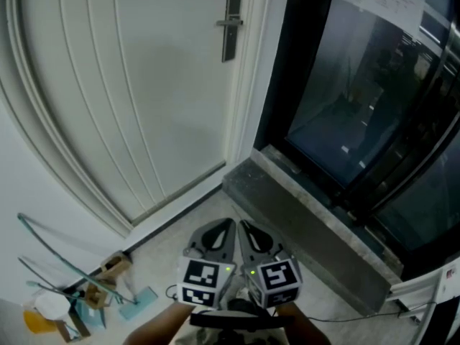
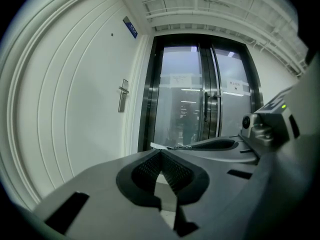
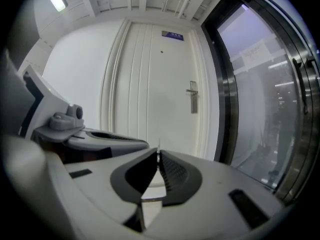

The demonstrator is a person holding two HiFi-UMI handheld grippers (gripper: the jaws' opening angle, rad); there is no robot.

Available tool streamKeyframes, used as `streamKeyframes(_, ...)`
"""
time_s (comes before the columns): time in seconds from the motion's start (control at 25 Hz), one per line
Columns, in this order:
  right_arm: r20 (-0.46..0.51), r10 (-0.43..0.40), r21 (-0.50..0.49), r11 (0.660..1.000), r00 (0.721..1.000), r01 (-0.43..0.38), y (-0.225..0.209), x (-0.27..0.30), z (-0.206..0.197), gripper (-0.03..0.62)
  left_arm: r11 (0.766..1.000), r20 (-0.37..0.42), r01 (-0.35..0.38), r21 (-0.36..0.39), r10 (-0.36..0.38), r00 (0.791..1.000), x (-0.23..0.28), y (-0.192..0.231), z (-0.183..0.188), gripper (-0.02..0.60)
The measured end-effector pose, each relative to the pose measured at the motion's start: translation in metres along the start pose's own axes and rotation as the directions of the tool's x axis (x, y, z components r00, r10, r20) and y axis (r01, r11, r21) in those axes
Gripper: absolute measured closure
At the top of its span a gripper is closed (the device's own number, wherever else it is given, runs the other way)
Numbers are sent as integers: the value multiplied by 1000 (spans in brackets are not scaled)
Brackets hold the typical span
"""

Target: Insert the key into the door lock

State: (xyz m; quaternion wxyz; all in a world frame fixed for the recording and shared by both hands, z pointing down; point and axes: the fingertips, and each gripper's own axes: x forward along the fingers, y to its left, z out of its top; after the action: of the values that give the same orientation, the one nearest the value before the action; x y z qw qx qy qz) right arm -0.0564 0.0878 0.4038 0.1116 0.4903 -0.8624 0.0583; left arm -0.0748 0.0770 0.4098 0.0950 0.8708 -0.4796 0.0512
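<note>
The white door (image 1: pixel 129 92) carries a dark lock plate with a lever handle (image 1: pixel 231 24), far ahead of both grippers; it also shows as lock plate (image 2: pixel 122 95) and lock plate (image 3: pixel 193 97). My right gripper (image 3: pixel 158 153) is shut on a thin key (image 3: pixel 158 145), seen edge-on and poking out past the tips. My left gripper (image 2: pixel 161 152) is shut with nothing between its pads. In the head view the left gripper (image 1: pixel 230 223) and right gripper (image 1: pixel 243 226) sit side by side, low and close to my body, tips almost touching.
Dark glass doors (image 1: pixel 359 99) in a black frame stand right of the white door. A grey stone threshold (image 1: pixel 309 221) runs along their base. Loose clutter and wire (image 1: pixel 79 293) lie on the floor at lower left. A blue sign (image 3: pixel 172 34) hangs above the door.
</note>
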Motion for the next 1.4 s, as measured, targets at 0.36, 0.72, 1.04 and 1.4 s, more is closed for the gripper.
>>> streamKeyframes(0.36,-1,24,-30,999,1000,-24,-28,38,6,573,1000,-23,-19,0,19,1000,42,20,1,572)
streamKeyframes(0.72,9,53,-5,999,999,-53,-104,85,16,574,998,-49,-54,32,55,997,126,31,15,572)
streamKeyframes(1.04,19,88,4,996,996,-88,-173,123,30,574,996,-60,-89,29,90,994,202,31,34,572)
streamKeyframes(1.4,37,111,13,994,993,-111,-238,146,39,573,993,-55,-113,36,115,992,270,24,49,572)
